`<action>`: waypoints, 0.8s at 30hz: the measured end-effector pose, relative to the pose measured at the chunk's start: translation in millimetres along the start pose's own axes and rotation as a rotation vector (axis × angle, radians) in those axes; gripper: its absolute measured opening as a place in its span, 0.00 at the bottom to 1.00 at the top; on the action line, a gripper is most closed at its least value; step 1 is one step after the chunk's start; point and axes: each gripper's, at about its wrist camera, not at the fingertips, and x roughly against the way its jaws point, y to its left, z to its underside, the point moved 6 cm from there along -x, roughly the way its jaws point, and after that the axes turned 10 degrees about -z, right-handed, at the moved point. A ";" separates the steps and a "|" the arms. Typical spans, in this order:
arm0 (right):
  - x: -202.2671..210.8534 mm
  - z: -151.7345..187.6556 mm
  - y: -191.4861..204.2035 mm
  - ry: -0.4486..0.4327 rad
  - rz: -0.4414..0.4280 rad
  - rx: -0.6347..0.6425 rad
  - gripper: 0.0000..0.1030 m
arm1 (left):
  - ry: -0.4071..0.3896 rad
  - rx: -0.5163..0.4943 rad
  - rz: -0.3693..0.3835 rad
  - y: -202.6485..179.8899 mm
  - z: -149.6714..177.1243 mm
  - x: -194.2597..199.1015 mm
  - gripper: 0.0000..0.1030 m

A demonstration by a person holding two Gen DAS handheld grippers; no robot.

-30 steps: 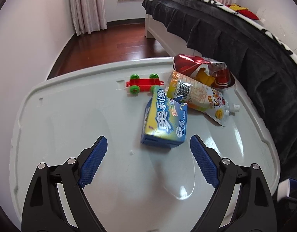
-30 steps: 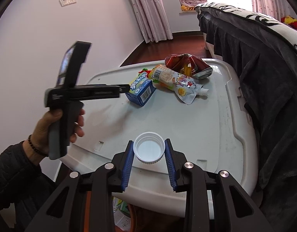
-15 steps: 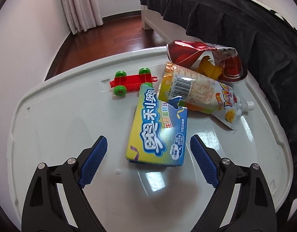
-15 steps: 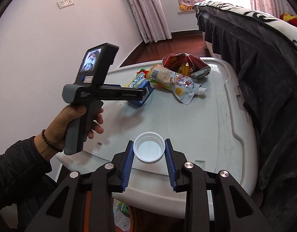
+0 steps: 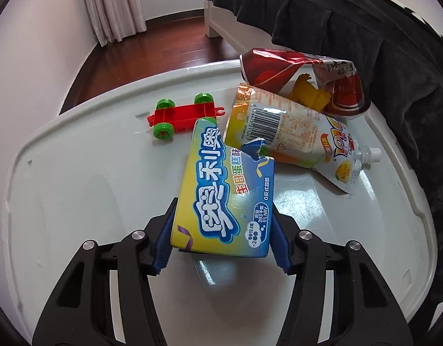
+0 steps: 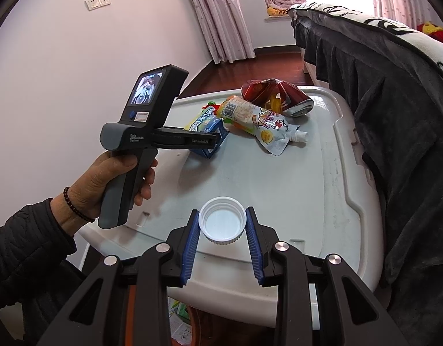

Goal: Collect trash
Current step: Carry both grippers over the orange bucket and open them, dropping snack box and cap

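Observation:
My left gripper (image 5: 221,230) is shut on the near end of a torn blue-and-yellow cookie box (image 5: 225,190), which rests on the white lid (image 5: 77,187). Behind it lie a drink pouch (image 5: 302,138) with a white spout and a crushed red can (image 5: 296,69). My right gripper (image 6: 223,227) is shut on a white bottle cap (image 6: 223,223), held over the lid's near edge. In the right wrist view the left gripper (image 6: 210,141) holds the box (image 6: 205,125), beside the pouch (image 6: 262,121) and can (image 6: 276,92).
A red toy chassis with green wheels (image 5: 178,114) lies left of the pouch, and a yellow toy block (image 5: 309,95) sits by the can. A bed with a dark cover (image 5: 380,57) borders the lid's right side. A bin opening with trash (image 6: 178,317) shows below the lid.
My left gripper moved forward around the cookie box and closed on it. My right gripper kept holding the bottle cap in place.

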 end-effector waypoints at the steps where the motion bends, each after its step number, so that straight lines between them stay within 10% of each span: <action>1: 0.2 0.0 -0.2 -0.001 -0.001 0.000 0.31 | -0.002 0.002 0.005 -0.2 1.0 1.4 0.52; 13: 2.8 -1.8 4.4 -0.015 -0.018 0.017 0.31 | -0.039 0.019 0.068 10.2 38.2 69.4 0.52; 24: 4.9 3.4 30.0 -0.024 -0.064 0.072 0.31 | -0.024 0.088 0.106 36.4 140.5 160.1 0.52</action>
